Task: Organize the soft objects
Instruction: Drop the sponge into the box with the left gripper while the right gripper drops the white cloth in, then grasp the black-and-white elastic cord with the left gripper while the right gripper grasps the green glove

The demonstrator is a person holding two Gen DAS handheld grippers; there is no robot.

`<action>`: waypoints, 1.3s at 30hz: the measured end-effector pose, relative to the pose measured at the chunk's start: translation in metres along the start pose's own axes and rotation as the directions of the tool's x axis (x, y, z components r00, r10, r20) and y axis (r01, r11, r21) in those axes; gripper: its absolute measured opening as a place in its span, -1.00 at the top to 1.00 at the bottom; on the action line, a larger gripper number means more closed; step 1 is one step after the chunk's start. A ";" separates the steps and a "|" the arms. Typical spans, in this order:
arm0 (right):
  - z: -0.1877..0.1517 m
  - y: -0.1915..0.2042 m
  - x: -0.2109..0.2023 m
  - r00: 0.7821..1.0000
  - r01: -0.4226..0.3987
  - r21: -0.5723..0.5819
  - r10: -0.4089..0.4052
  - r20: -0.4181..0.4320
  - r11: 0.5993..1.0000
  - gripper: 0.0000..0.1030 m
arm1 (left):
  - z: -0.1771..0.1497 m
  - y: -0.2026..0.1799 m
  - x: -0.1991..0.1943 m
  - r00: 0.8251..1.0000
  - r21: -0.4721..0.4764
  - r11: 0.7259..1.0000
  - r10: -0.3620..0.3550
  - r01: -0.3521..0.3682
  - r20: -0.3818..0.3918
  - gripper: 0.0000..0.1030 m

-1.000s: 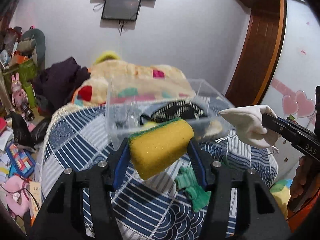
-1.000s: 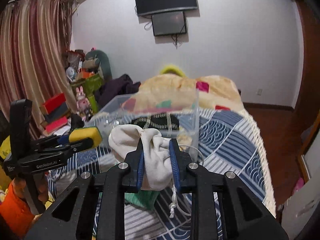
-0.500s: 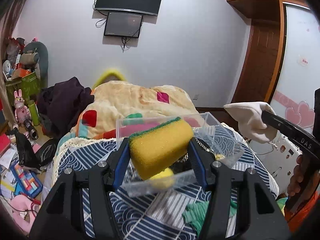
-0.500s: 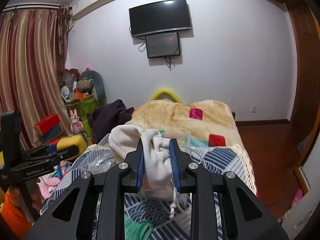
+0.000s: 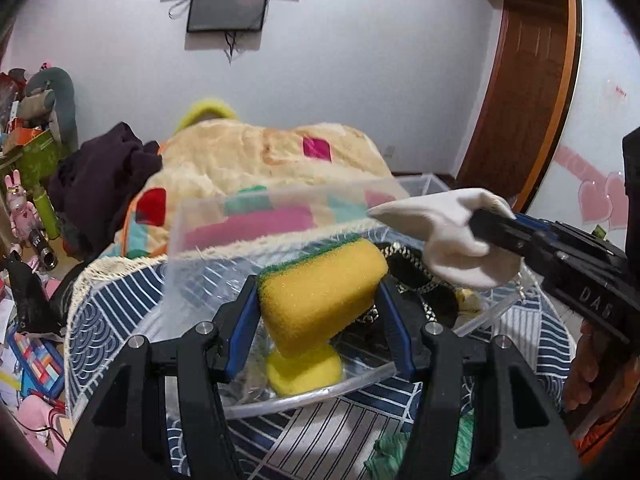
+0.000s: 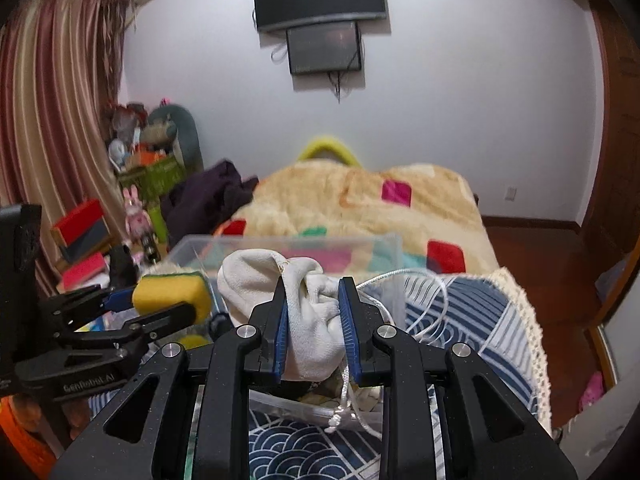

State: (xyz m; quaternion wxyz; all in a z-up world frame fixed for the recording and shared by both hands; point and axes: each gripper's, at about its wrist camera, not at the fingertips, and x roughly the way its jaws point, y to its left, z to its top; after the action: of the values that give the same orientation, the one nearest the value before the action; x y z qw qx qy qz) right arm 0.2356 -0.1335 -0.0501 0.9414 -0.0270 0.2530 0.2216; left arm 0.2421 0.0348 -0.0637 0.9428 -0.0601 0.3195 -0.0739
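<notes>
My left gripper (image 5: 316,300) is shut on a yellow sponge with a green scrub layer (image 5: 320,284) and holds it over the clear plastic bin (image 5: 208,248) on the bed. It also shows in the right wrist view (image 6: 172,292). My right gripper (image 6: 314,316) is shut on a cream cloth drawstring pouch (image 6: 304,304), held over the bin's right side; the pouch shows in the left wrist view (image 5: 440,236). Inside the bin lie a yellow soft ball (image 5: 304,372) and a black patterned item (image 5: 424,280).
The bin sits on a blue and white patterned cover (image 5: 120,320). A green cloth (image 5: 392,456) lies on it in front of the bin. A beige blanket with coloured squares (image 6: 360,204) and dark clothes (image 5: 100,176) lie behind. Toys and boxes (image 6: 88,232) crowd the left.
Both grippers have come forward and down over the bin with their loads. The sponge and the pouch now hang above the bin's inside, closer together than before.
</notes>
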 end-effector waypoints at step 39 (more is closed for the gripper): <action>-0.071 0.022 -0.045 0.991 -0.064 -0.036 0.060 -0.122 0.997 -0.58 | -0.140 0.059 -0.127 0.980 -0.084 0.979 0.178 -0.186 -0.090 -0.58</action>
State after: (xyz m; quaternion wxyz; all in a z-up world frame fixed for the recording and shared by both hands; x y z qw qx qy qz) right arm 0.1585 -0.1440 -0.0881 0.9162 -0.0510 0.3058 0.2537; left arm 0.0627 0.1063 -0.1083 0.9280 -0.0708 0.3650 0.0251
